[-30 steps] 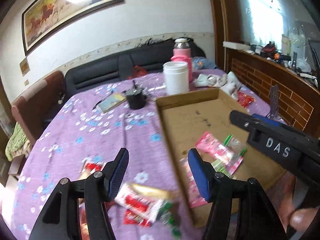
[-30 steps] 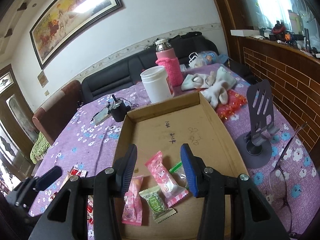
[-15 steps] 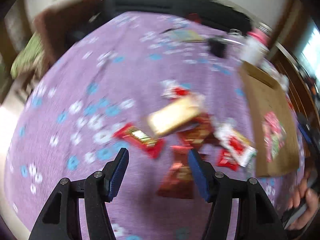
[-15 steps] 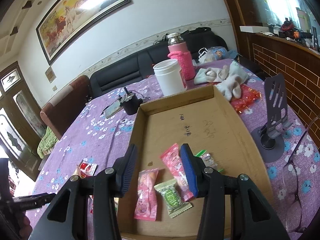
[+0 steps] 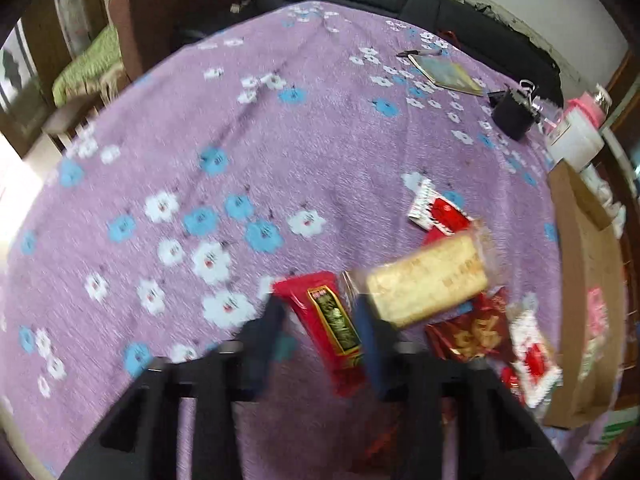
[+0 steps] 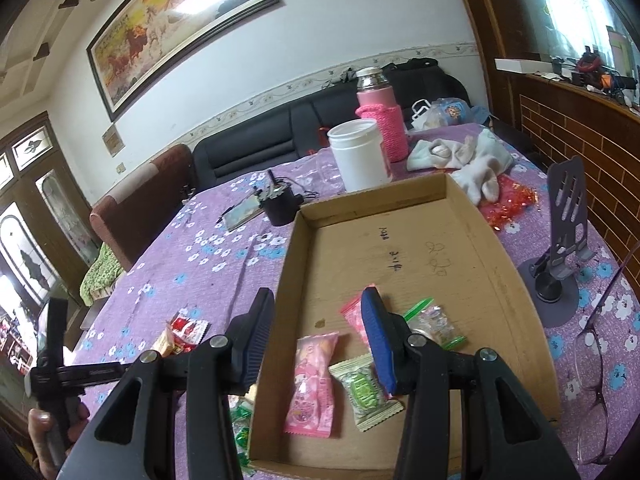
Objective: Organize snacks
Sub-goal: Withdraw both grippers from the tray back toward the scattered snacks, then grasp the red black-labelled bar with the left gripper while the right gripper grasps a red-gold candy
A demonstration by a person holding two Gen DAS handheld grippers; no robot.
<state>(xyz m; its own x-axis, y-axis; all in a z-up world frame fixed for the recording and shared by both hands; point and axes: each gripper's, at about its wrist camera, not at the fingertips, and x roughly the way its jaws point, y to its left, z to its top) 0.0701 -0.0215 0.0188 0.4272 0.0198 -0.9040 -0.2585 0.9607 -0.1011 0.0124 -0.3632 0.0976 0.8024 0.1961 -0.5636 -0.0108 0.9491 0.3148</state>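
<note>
Loose snacks lie on the purple flowered tablecloth (image 5: 280, 152). My left gripper (image 5: 320, 320) is open, its blue fingers on either side of a long red packet (image 5: 328, 328). Beside it lie a gold bar (image 5: 428, 280), a dark red packet (image 5: 476, 336) and a red-and-white packet (image 5: 532, 360). My right gripper (image 6: 320, 336) is open and empty above the cardboard tray's (image 6: 500, 256) near left wall. In the tray lie a pink packet (image 6: 312, 384), a green candy (image 6: 364, 388), a second pink packet (image 6: 352, 316) and a clear bag (image 6: 436, 324).
A white jar (image 6: 360, 156), a pink flask (image 6: 380, 120), a black cup (image 6: 280, 204), a notebook (image 5: 448, 72), white cloths (image 6: 464, 160), a phone stand (image 6: 560, 248) and glasses (image 6: 596, 380) stand around the tray. A sofa (image 6: 280, 140) lies behind the table.
My left gripper has swung away from the tray, dropped over the snack pile and narrowed around the long red packet. The right gripper has pulled back and turned a little to the left.
</note>
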